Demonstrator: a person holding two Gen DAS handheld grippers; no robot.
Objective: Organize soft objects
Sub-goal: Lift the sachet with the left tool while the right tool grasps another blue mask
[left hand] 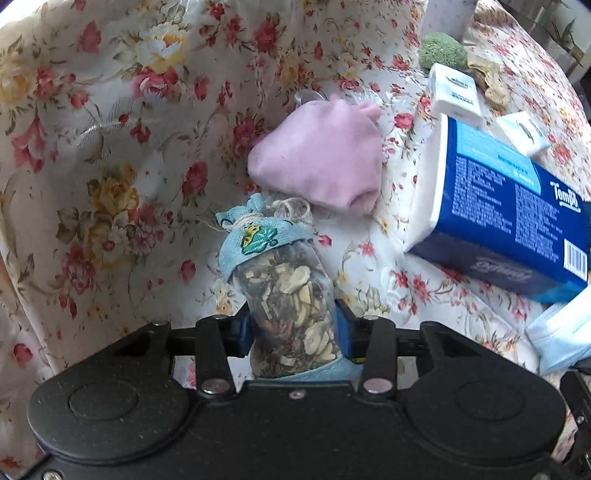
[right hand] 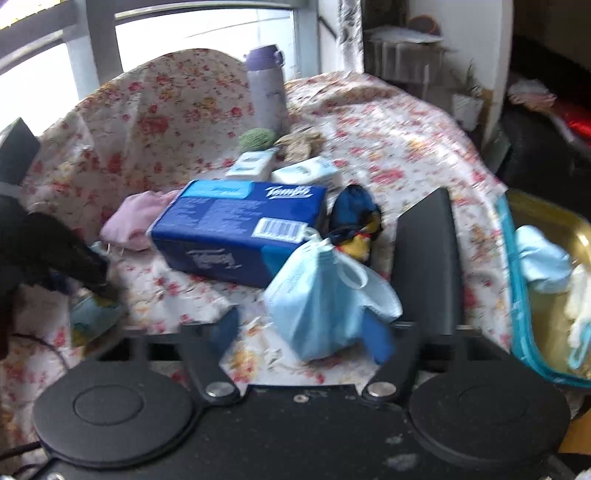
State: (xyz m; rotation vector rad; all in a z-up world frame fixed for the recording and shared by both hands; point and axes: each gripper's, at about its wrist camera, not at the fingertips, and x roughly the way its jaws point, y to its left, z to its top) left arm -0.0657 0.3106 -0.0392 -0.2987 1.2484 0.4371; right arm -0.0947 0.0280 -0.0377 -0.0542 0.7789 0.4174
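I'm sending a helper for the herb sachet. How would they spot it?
On the floral tablecloth, look left of the big blue tissue pack, just below the pink cloth pouch. The sachet is clamped in the left gripper: clear-sided, showing dried slices, with a string-tied pale blue top.

It was a home, a lived-in room. A floral cloth [right hand: 388,147] covered the table, and household things lay on it: a tissue pack [right hand: 236,225], a purple flask [right hand: 266,92], a face mask [right hand: 321,295]. A window [right hand: 184,33] stood behind, with a small draped side table [right hand: 402,55] and a potted plant [right hand: 469,96] beyond.
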